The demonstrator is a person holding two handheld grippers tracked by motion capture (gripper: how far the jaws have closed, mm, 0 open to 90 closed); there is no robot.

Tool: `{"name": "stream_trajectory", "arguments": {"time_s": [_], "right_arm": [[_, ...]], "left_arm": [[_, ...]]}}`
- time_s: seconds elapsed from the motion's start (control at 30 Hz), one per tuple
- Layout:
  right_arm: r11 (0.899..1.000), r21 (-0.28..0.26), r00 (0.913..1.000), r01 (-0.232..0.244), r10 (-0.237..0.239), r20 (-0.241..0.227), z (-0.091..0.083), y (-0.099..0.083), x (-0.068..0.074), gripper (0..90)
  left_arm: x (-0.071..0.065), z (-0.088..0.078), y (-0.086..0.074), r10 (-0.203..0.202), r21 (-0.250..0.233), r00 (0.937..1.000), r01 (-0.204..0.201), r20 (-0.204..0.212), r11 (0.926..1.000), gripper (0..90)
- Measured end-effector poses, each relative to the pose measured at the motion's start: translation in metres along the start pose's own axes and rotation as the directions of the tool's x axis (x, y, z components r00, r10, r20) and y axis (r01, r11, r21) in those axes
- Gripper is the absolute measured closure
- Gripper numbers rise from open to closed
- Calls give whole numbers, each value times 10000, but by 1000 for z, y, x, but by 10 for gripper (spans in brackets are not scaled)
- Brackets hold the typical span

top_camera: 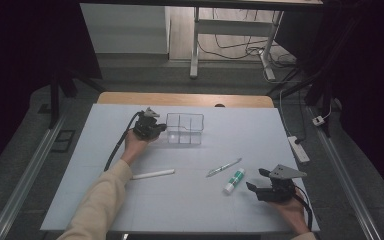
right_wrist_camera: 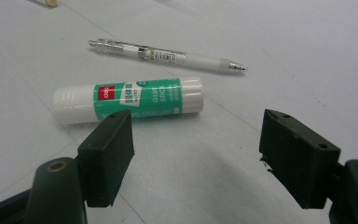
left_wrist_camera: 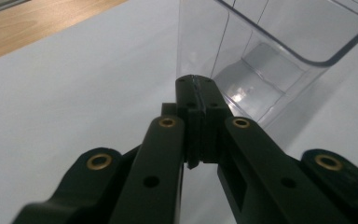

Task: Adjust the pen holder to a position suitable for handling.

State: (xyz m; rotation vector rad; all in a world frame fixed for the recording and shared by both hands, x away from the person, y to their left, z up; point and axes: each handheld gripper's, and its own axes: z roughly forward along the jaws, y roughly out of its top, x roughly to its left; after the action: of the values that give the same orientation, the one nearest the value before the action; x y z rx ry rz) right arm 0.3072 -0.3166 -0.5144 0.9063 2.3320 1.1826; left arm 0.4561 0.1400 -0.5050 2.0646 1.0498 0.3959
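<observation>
On the white surface [top_camera: 190, 200], my left claw [left_wrist_camera: 196, 84] is closed, empty, touching the clear compartment box [top_camera: 185, 128]. My right claw [right_wrist_camera: 196, 154] is open near the glue stick [right_wrist_camera: 130, 99]; I should center it before closing.

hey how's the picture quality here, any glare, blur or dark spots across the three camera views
High view: the white table is evenly lit, the surroundings nearly black. Left gripper view: the shut left claw is sharp at its tips and soft at the bottom edge, and the clear box shows bright glare on its floor. Right gripper view: the glue stick and pen are crisp, and the open right claw casts a faint shadow.
</observation>
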Motion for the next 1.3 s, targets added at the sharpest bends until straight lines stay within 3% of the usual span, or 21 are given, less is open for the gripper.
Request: {"name": "stream_trajectory", "arguments": {"time_s": [0.8,0.97,1.13,1.3], "right_arm": [[10000,-78,9999,4,-3,169,-4,-2,0,255],[9999,-136,9997,-2,5,244,-4,-2,0,255],[9998,-221,9999,-7,10,167,-5,-2,-1,254],[9996,-296,9999,7,-3,126,-8,-1,-2,254]], "left_arm": [[-6,7,3,175,164,9994,-180,304,9997,888],[-4,0,3,64,75,9989,-67,464,9999,883],[-7,-14,1,228,-74,9974,-223,677,9997,834],[-9,-27,-5,226,-241,9942,-201,1055,9995,699]]}}
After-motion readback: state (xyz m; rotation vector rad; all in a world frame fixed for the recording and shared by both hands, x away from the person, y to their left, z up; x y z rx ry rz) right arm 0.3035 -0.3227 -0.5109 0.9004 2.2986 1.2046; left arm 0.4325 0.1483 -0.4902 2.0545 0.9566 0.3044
